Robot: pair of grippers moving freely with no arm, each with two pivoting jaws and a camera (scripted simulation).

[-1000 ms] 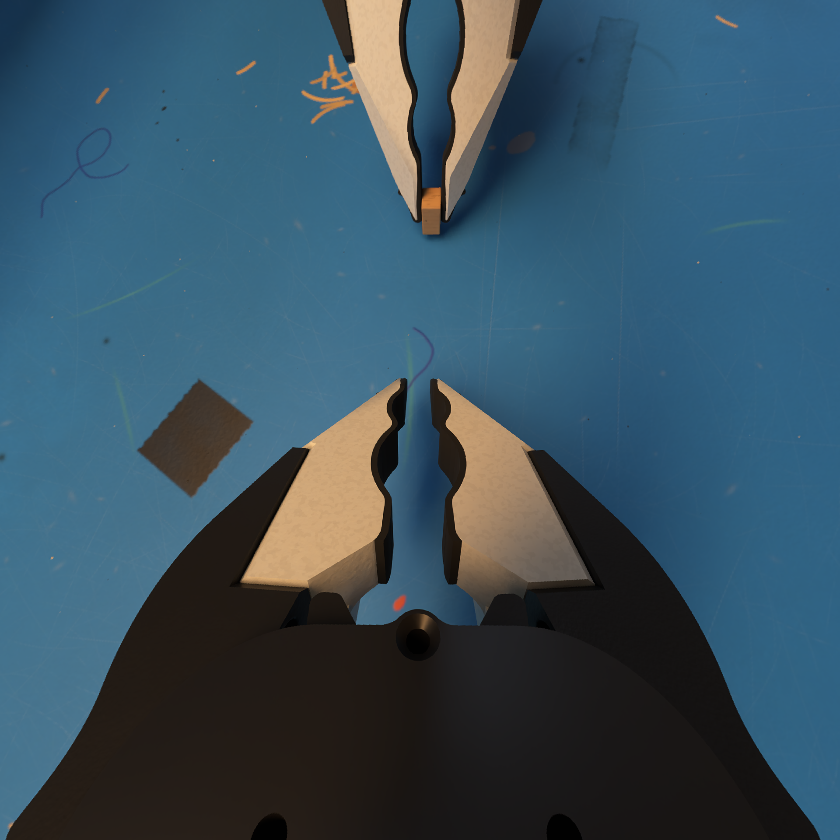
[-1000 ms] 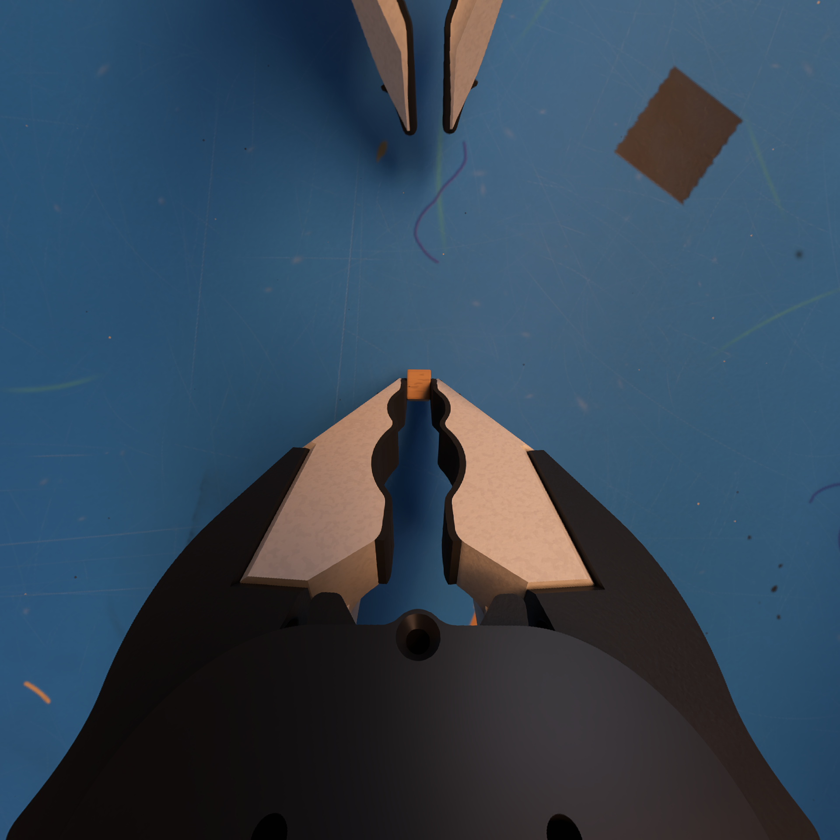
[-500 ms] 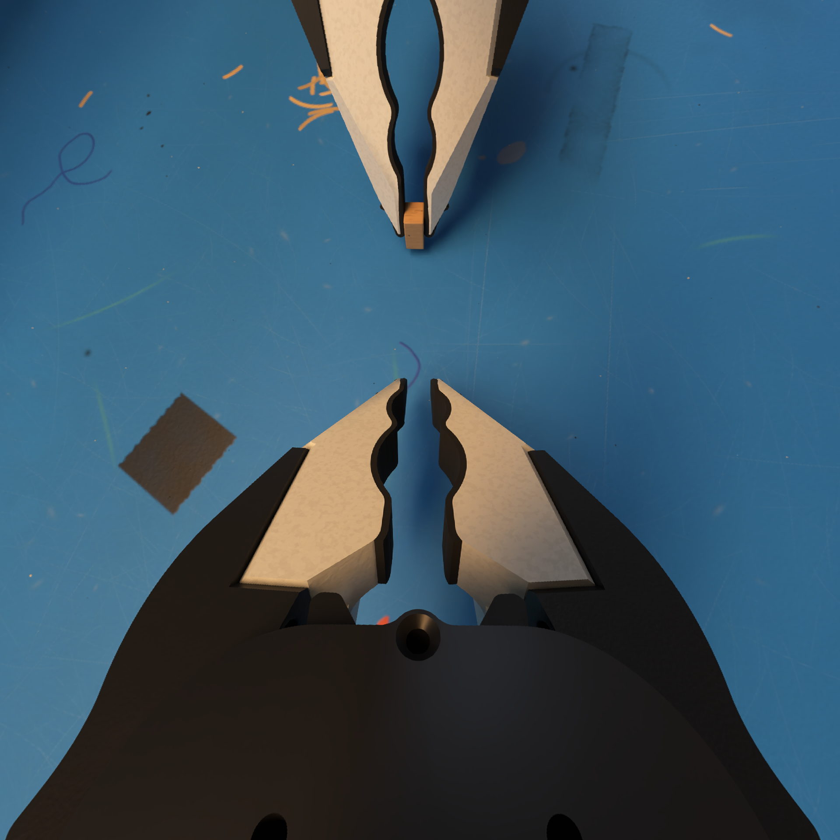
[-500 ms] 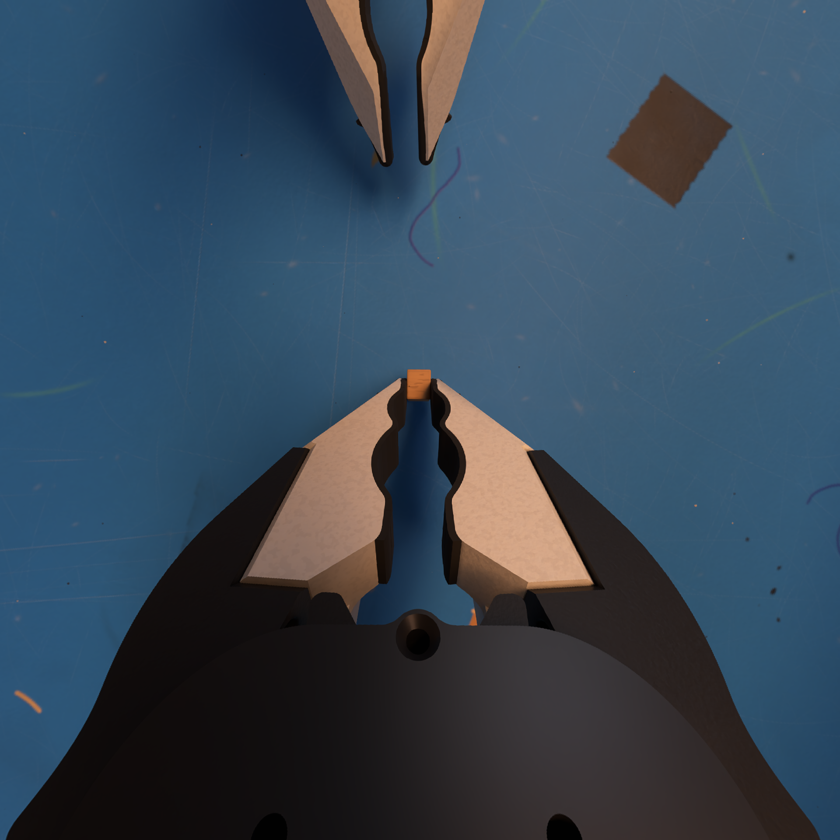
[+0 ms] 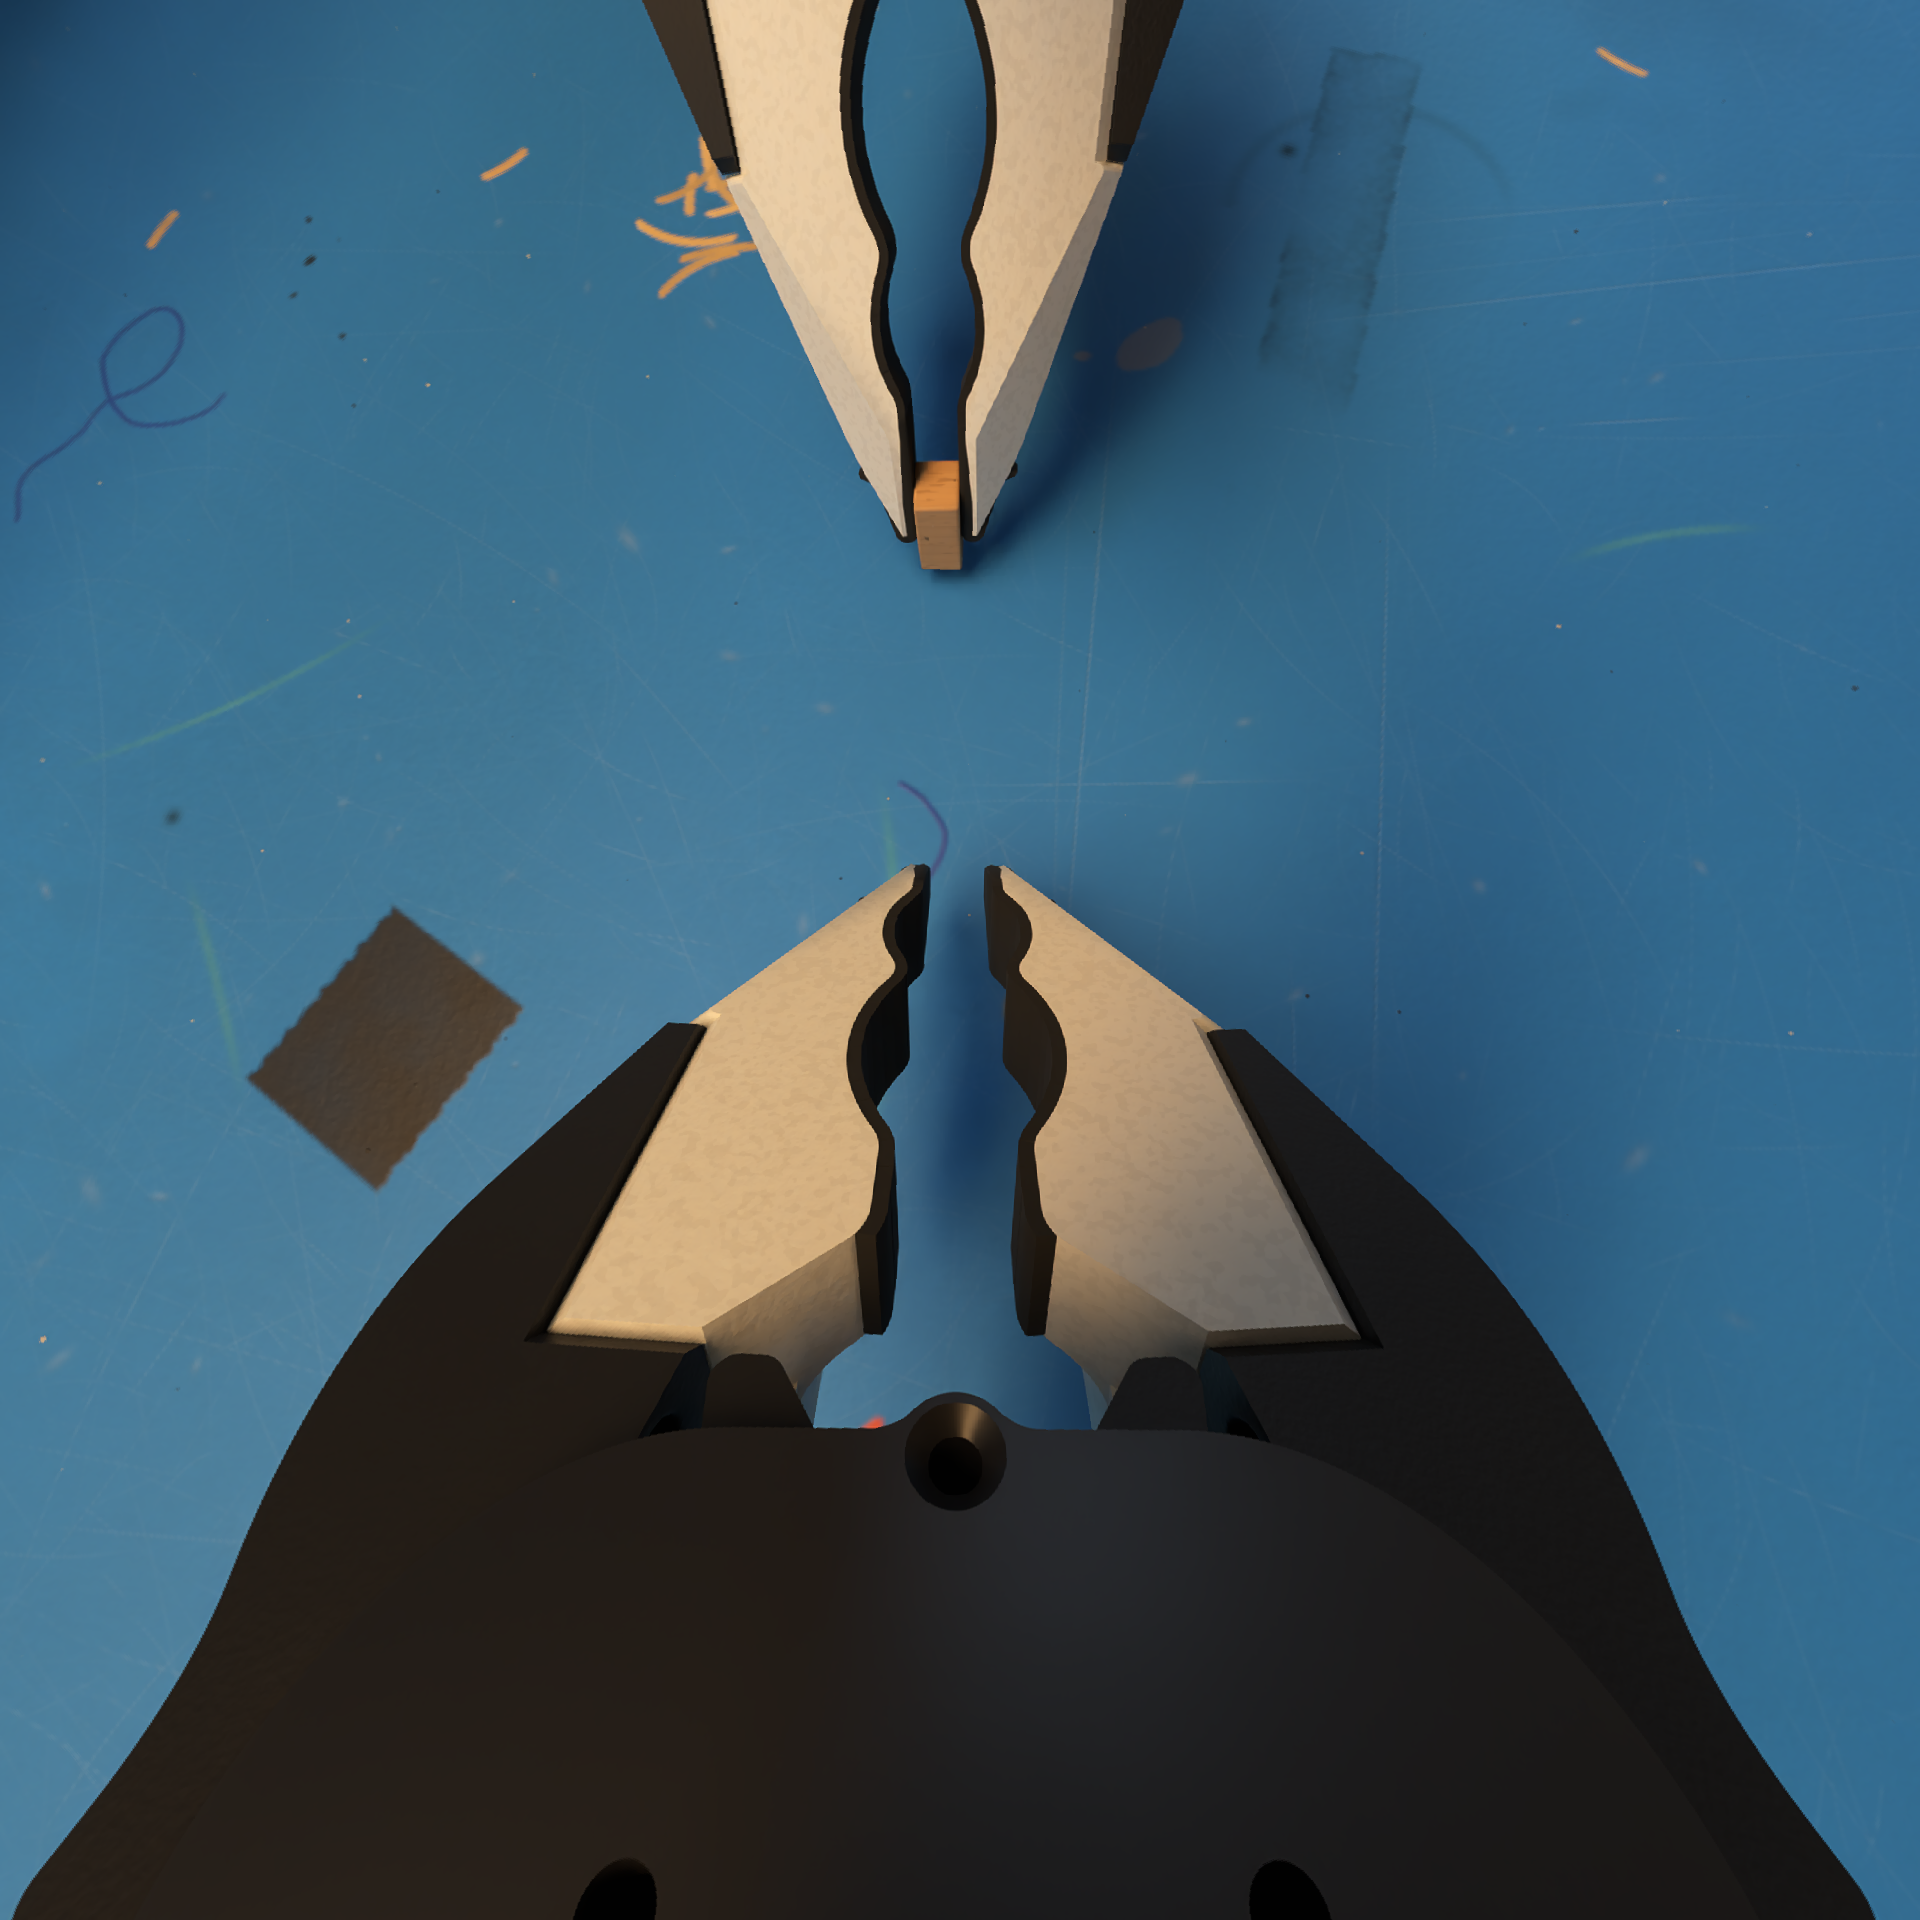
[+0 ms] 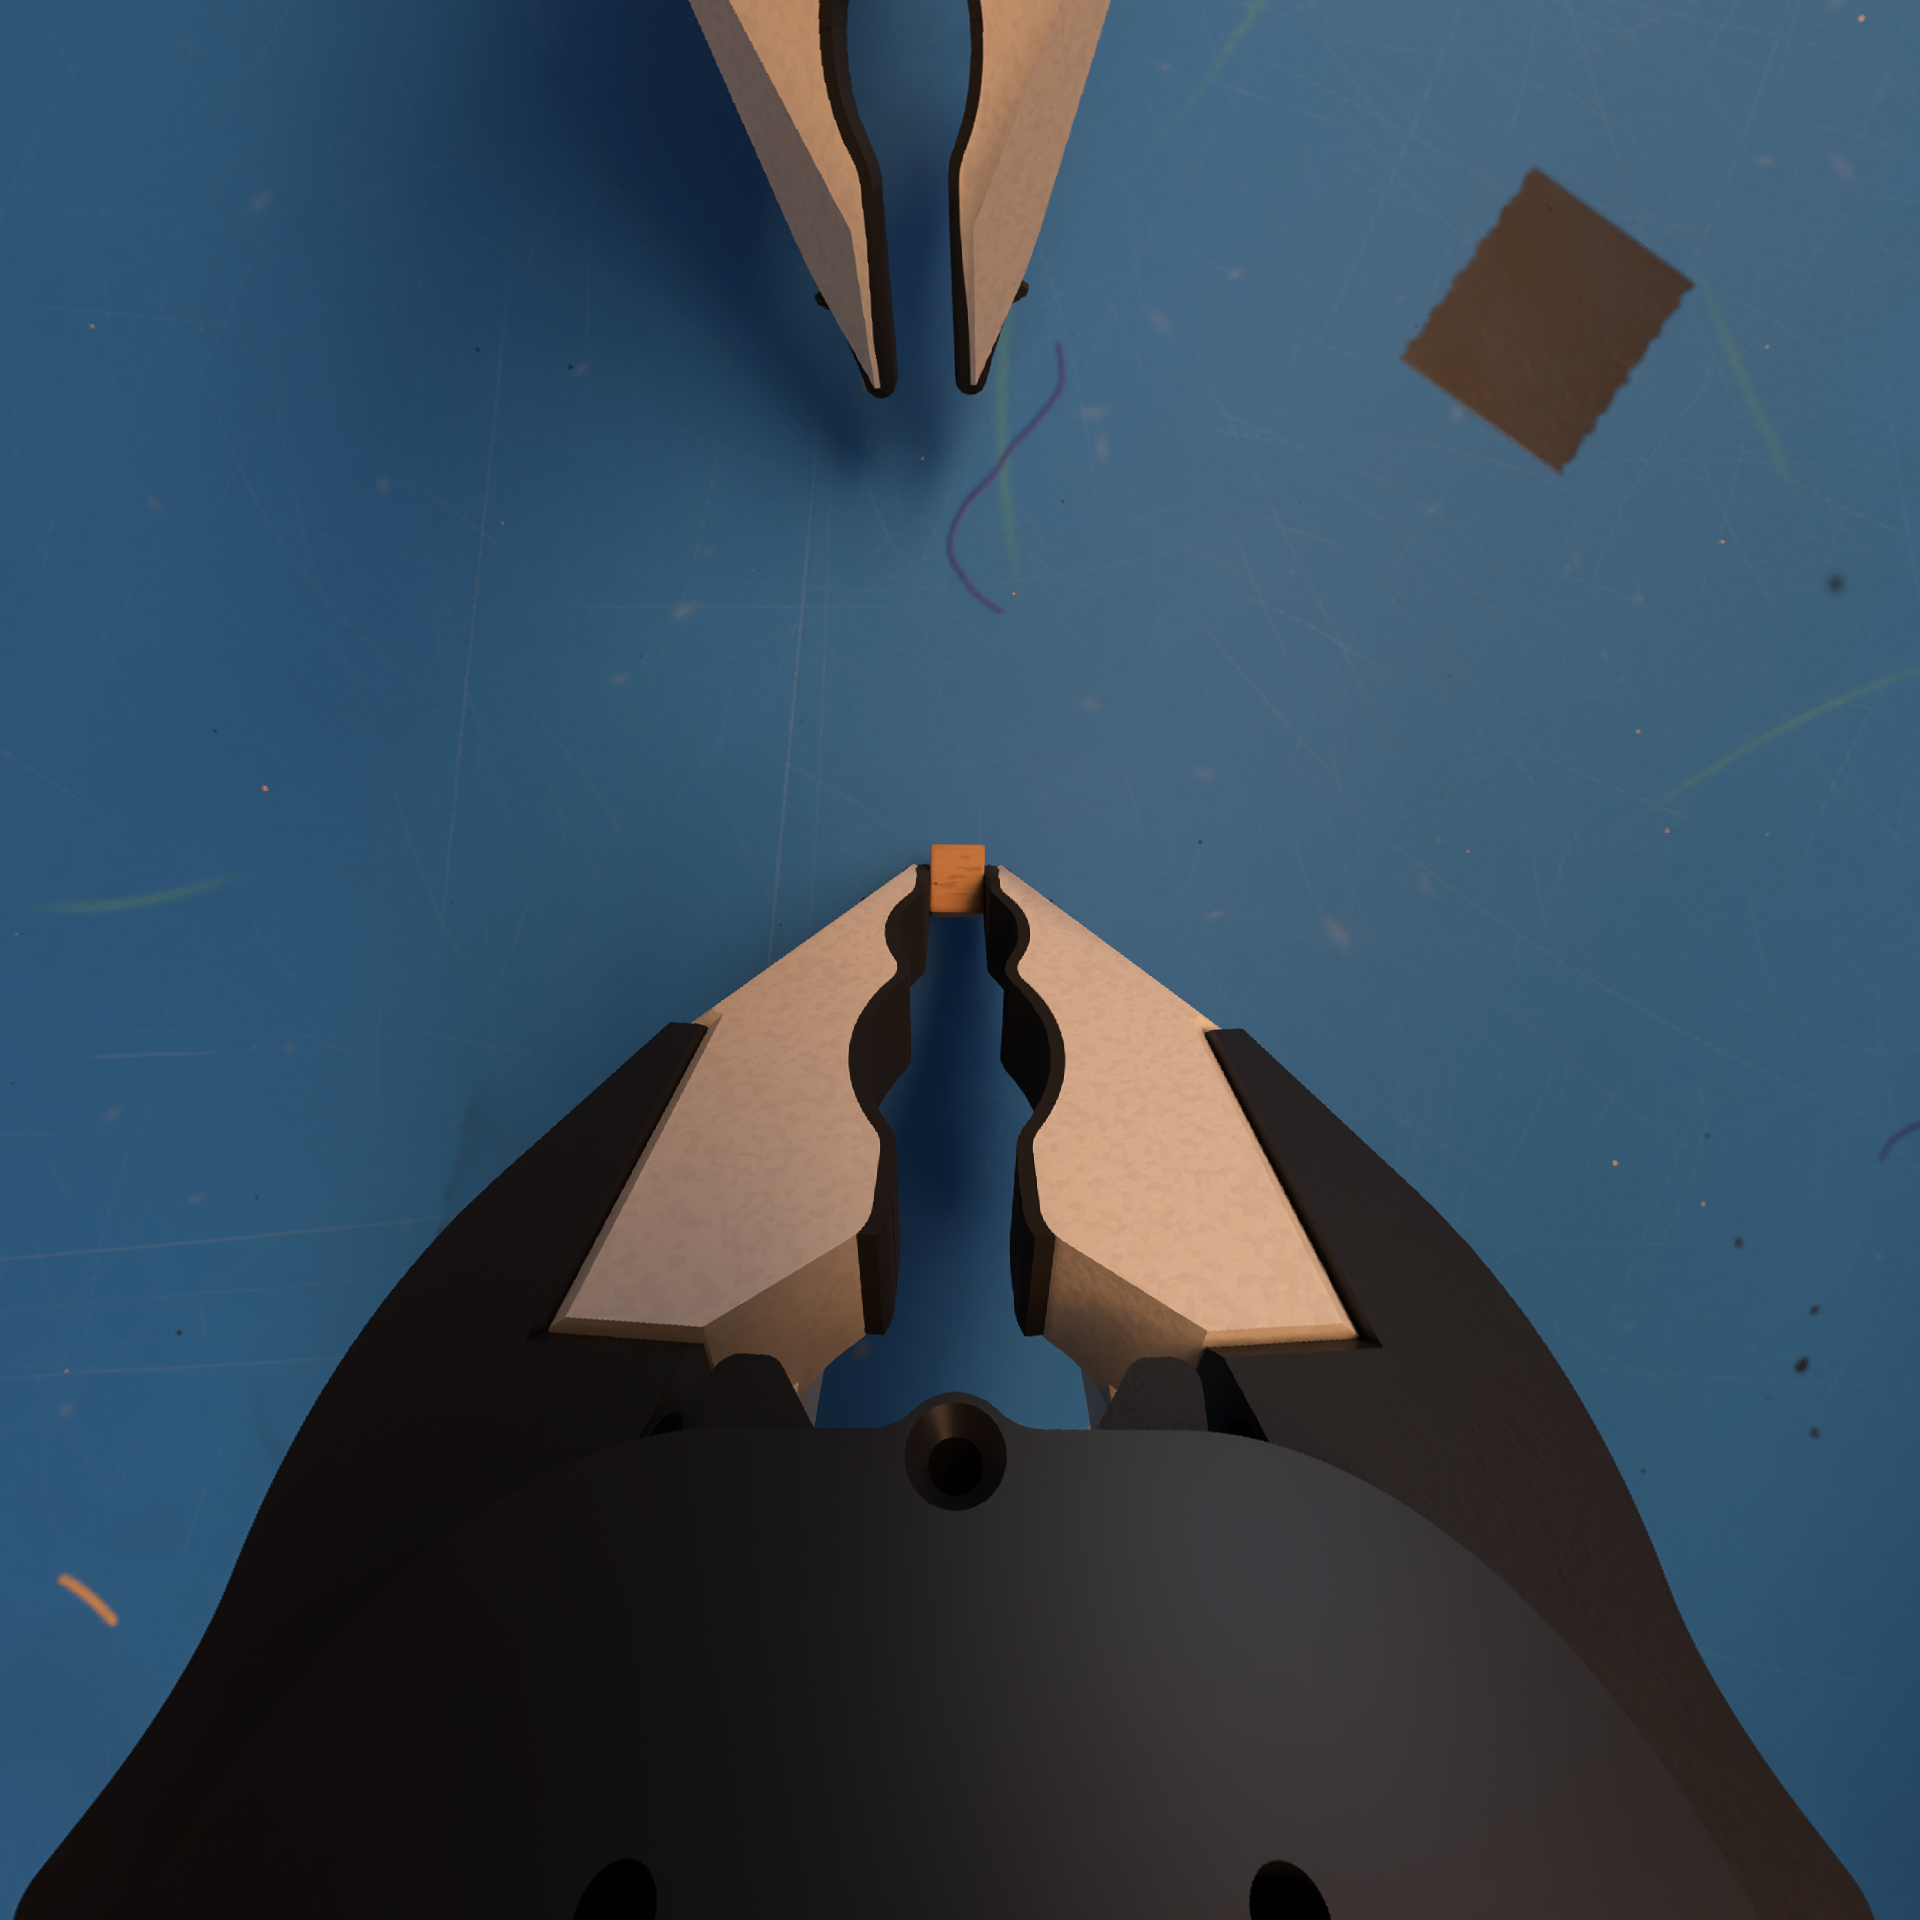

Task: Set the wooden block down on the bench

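- Block (image 6: pixel 957 879), small and wooden, sits pinched between the tips of my right tongs (image 6: pixel 957 883), which are closed on it.
- Over the last second the two tongs have drawn closer together; the block is now nearer my left tongs (image 5: pixel 957 873).
- My left tongs are empty, with a narrow gap between the tips.
- Bench (image 5: pixel 1455 727), blue and scuffed, lies under the block; I cannot tell whether they touch.
- Brown patch (image 5: pixel 384 1047) lies well left of the block in the left view.
- I judge the block has yet to be released.

no text or labels can be read anywhere.
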